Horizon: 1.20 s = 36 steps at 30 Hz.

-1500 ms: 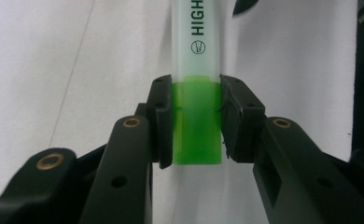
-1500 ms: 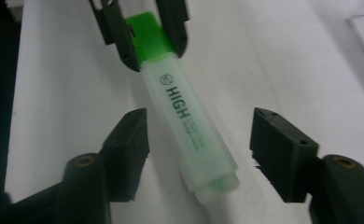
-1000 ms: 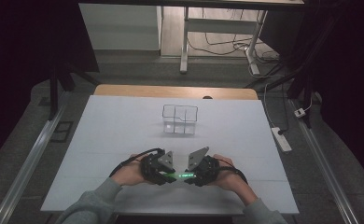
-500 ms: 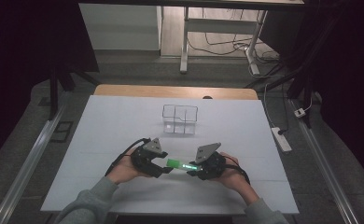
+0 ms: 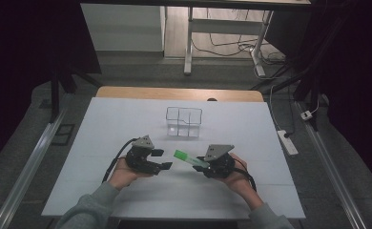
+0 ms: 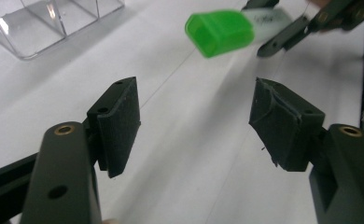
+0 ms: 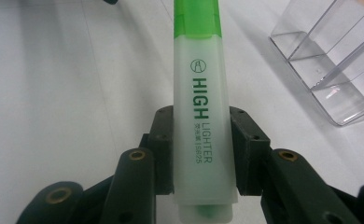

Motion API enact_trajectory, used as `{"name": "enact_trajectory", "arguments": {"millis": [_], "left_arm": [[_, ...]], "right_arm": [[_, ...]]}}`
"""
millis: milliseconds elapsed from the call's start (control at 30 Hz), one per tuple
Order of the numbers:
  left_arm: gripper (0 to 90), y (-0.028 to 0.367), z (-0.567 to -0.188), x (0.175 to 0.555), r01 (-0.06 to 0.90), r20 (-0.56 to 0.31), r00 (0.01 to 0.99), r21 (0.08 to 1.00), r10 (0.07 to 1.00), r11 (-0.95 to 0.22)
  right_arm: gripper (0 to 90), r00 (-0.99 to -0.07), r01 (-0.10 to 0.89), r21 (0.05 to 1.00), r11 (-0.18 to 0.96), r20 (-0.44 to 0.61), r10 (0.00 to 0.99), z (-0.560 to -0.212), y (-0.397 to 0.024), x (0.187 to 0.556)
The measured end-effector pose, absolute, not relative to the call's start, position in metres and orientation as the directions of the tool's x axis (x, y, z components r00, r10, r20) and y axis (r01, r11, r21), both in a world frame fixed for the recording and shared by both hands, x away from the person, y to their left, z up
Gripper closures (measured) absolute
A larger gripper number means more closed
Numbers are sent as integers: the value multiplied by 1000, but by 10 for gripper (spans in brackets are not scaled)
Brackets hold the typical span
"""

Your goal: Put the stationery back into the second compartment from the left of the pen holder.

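White sheeting covers the table (image 5: 127, 119) in a dim room, with a wooden edge showing along the far side and cables trailing across the floor beyond. A person in grey sleeves leans in from the near edge, a two-jaw gripper in each hand.

At centre, the right gripper (image 5: 204, 165) is clamped on a green highlighter (image 5: 189, 159), which it holds just above the table near the front. In the right gripper view, both pads press flat against the frosted barrel (image 7: 201, 140), printed "HIGH LIGHTER", while the bright green cap (image 7: 197, 18) points away from the hand. From above, the pen angles up and to the left, its cap end reaching toward the other hand.

The left gripper (image 5: 161, 159) faces it with its jaws spread wide and nothing between them. In the left gripper view, the two black pads (image 6: 119, 121) stand well apart over bare white surface, and the capped tip of the highlighter (image 6: 220, 32) hangs ahead of them, near but not touching, with the right gripper's jaws closed on the barrel behind it.

Farther back, near the middle of the table, stands a clear plastic organiser (image 5: 184, 121) divided into compartments, well apart from both hands. Its corner shows at the edge of each gripper view.
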<state>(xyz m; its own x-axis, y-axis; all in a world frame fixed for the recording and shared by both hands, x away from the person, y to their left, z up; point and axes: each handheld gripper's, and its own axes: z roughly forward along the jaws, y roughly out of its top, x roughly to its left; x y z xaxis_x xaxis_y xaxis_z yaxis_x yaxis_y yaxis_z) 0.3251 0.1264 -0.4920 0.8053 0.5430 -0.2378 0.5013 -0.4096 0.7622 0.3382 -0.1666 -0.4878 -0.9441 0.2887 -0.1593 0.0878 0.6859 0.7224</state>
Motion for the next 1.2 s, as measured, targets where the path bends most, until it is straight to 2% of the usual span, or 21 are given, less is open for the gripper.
{"name": "enact_trajectory", "arguments": {"millis": [567, 767, 867, 1000, 1200], "left_arm": [[353, 110, -500, 338, 586, -402, 763, 761, 507, -279], [436, 104, -501, 339, 599, -413, 756, 749, 508, -283], [517, 105, -501, 340, 610, -422, 744, 744, 518, -271], [572, 106, -499, 339, 610, -435, 746, 750, 504, -255], [721, 106, -495, 337, 603, -479, 769, 764, 422, -231]], "right_arm": [[654, -928, 45, 734, 678, -220, 300, -494, -157, 332], [654, -925, 23, 732, 681, -244, 293, -497, -150, 329], [653, -921, 20, 729, 684, -253, 297, -498, -150, 328], [652, -917, 16, 713, 701, -269, 294, -501, -148, 328], [646, -911, 12, 678, 735, -296, 289, -507, -145, 328]]}}
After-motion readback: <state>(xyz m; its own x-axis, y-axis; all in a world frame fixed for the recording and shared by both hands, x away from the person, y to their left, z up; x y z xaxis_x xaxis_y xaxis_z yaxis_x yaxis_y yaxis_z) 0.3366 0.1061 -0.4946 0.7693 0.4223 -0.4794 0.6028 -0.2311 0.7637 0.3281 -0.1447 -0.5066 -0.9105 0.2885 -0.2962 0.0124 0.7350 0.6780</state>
